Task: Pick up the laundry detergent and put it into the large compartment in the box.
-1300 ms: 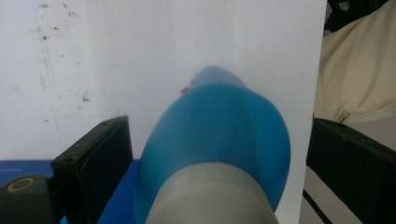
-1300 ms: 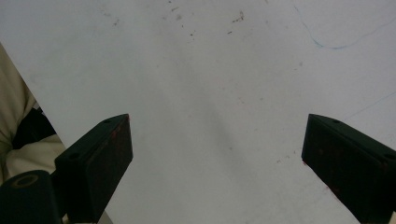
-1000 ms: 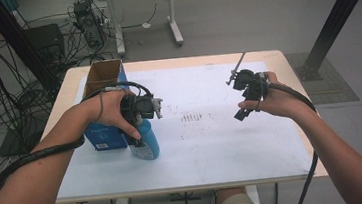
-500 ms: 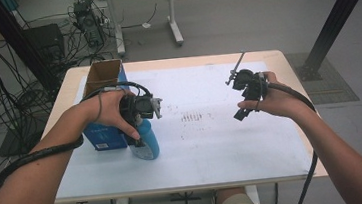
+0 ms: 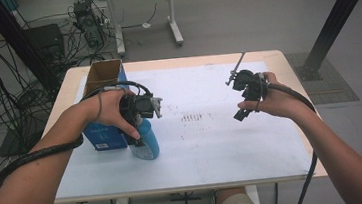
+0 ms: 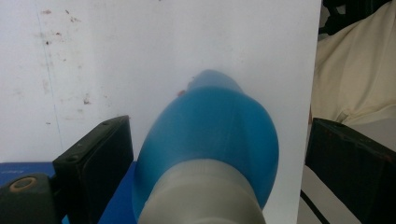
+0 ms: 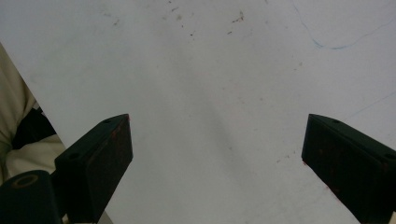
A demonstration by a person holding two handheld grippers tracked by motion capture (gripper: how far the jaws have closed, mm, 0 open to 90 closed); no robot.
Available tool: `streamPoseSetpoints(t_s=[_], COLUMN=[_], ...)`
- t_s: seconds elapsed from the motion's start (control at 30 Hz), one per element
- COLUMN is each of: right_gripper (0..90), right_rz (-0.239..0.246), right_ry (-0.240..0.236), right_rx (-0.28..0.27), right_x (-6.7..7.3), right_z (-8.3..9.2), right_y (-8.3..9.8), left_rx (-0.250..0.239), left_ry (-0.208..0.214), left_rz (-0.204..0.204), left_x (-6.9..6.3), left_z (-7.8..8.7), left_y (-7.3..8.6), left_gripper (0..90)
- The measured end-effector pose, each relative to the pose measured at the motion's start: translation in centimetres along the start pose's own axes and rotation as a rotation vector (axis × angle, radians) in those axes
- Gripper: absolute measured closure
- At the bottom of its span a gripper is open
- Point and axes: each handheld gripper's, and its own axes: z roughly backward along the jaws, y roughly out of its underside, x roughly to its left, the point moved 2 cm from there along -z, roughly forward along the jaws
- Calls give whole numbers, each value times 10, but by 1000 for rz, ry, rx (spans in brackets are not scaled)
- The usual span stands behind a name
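Blue bottle (image 6: 210,140) blurred, cropped by lower frame edge in left gripper view — cap end unseen. In high view, its top is covered by the left hand (image 5: 107,111); box (image 5: 103,109) partly covered too.

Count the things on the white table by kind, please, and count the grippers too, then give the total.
Blue bottle: 1
Blue carton box, open at the top: 1
Grippers: 2, the left gripper over the bottle, the right gripper held above the table
Total: 4
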Motion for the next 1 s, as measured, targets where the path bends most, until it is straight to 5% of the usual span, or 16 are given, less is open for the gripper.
streamPoseSetpoints(t_s=[1.0], right_gripper=[89], right_rz=[2], right_ry=[-1], right_rx=[0], right_x=[1], right_z=[-1], right_y=[-3], left_rx=[10], left_ry=[-13], left_rz=[-9], left_x=[-2], left_z=[-2], left_y=[1], left_gripper=[82])
